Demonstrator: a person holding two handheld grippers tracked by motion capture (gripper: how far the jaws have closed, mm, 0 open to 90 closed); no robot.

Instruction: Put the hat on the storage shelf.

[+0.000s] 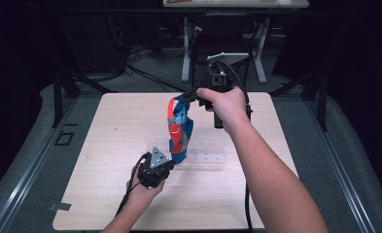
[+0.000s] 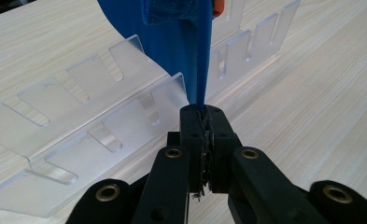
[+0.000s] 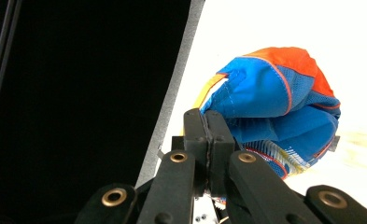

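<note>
Cloth item (image 1: pixel 180 130): mostly bright blue, with orange panels and piping, a blue mesh patch, and thin yellow and red striping on one edge. Slotted rack (image 2: pixel 102 126): clear, colourless plastic. Worktop (image 1: pixel 106 194): pale wood grain. Both tongs: black, with brass-coloured rivets.

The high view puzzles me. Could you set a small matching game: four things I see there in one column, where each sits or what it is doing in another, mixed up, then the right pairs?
Things:
1. left hand-held gripper
2. right hand-held gripper
3. blue and orange cloth
4. clear plastic rack

Places or states:
A. lies flat on the wooden table
B. hangs stretched between two grips
C. shut on the cloth's bottom edge
D. shut on the cloth's top, raised above the table

Pairs: 1-C, 2-D, 3-B, 4-A
</note>
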